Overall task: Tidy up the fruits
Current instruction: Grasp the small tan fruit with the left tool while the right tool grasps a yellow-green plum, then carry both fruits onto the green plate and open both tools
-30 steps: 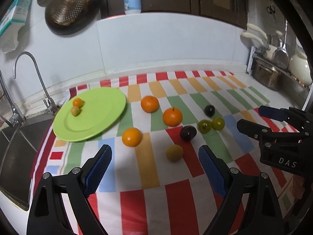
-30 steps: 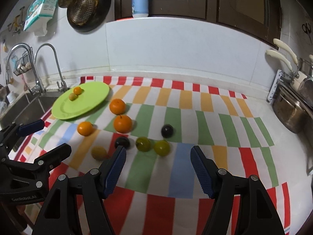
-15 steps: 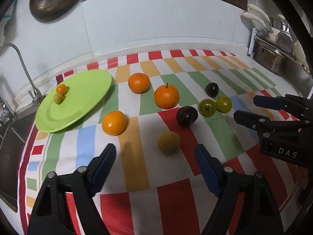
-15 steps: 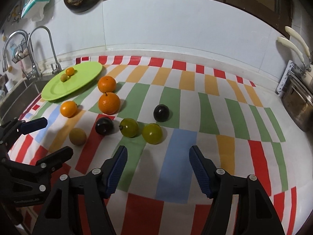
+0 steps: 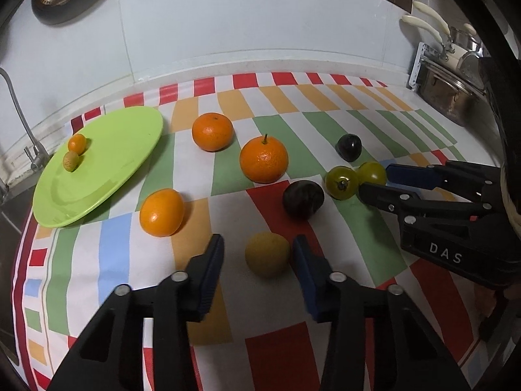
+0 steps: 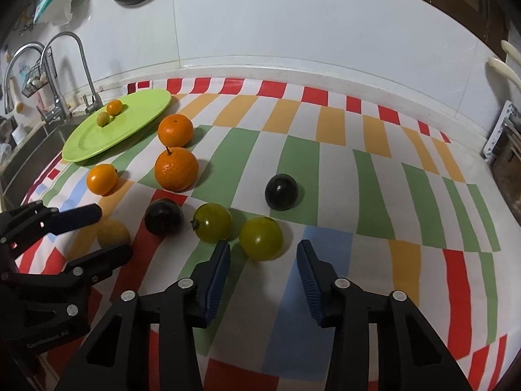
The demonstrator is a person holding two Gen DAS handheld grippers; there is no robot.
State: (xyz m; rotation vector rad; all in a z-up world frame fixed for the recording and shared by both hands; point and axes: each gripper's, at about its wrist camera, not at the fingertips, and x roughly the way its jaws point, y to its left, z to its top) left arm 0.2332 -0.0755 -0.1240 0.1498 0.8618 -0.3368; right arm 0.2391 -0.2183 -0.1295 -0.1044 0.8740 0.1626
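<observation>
Left gripper (image 5: 259,254): jaws closing around a dull yellow fruit (image 5: 267,254) lying near on the striped cloth (image 5: 325,123); pads not yet pressing it. Right gripper (image 6: 263,259): jaws closing around a green plum (image 6: 261,238), gap visible on its right side. Green plate (image 5: 110,166), far left, carries two kumquats (image 5: 77,143).

Dim, soft-shadowed light; fisheye bends edges, corners vignetted black.
</observation>
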